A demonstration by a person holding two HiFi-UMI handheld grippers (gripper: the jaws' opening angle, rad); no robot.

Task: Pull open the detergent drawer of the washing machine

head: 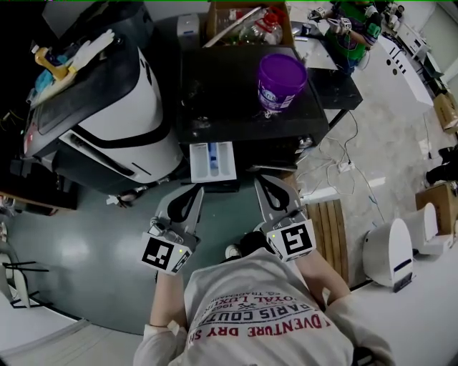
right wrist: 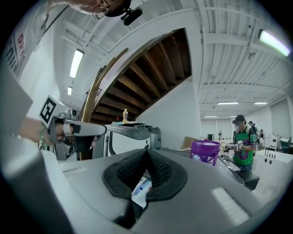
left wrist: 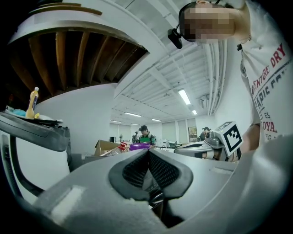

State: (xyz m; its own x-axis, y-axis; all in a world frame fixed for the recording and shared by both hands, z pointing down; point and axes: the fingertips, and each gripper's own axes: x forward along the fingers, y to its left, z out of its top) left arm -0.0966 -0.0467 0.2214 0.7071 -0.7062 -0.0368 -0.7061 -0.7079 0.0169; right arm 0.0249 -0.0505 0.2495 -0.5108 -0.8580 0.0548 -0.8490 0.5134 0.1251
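Note:
In the head view the black washing machine stands ahead of me, with its white detergent drawer pulled out towards me; a blue compartment shows inside. My left gripper is shut and empty, its tips just below the drawer's front left corner. My right gripper is also shut with nothing in it, to the right of the drawer front. In the left gripper view the pads meet at the tips. The right gripper view shows closed pads and a bit of the drawer below them.
A purple tub sits on the machine's top. A white and black machine with a yellow bottle stands at the left. Behind are a cardboard box and a person in green. Cables, a wooden pallet.

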